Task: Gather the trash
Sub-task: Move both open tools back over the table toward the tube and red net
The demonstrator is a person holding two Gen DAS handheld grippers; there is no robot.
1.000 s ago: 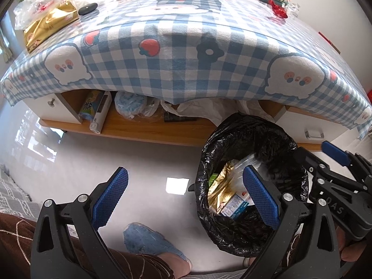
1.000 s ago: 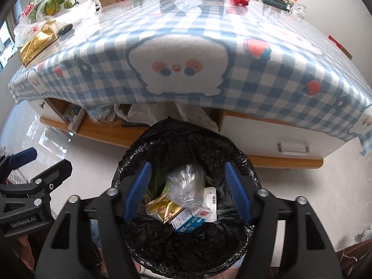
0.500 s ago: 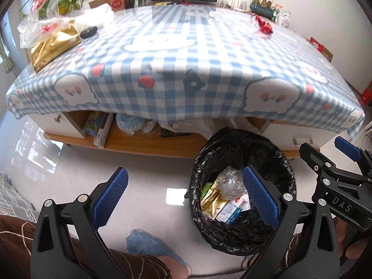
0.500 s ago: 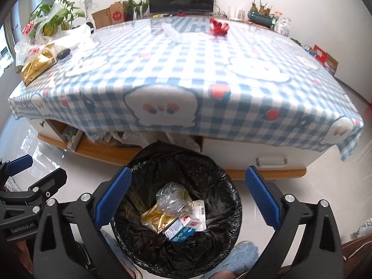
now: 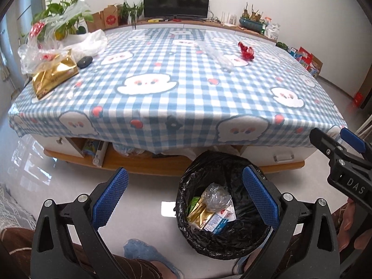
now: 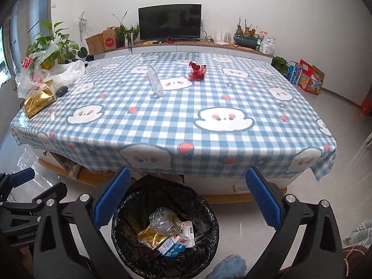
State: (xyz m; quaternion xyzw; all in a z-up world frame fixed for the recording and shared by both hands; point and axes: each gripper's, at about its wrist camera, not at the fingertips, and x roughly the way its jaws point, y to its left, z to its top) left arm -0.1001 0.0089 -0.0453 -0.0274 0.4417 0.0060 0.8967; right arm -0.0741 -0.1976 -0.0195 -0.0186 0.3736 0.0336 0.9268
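- Left gripper (image 5: 184, 200) and right gripper (image 6: 186, 200): both spread wide, empty, above the black-lined bin (image 6: 130, 251).
- In the bin: crumpled clear bag (image 6: 162, 220), gold wrapper (image 6: 151, 238), milk carton (image 6: 174, 246).
- Beyond the bin, on the table: red wrapper (image 6: 197, 71), clear bottle (image 6: 155, 81).

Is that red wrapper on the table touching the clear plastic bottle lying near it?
Apart. The right wrist view shows bare checked cloth between the red wrapper and the clear bottle; the left wrist view shows the same gap.

Checked-cloth table (image 6: 176, 125) with clear bottle (image 6: 155, 82), red wrapper (image 6: 197, 71), gold bag (image 6: 38, 102).
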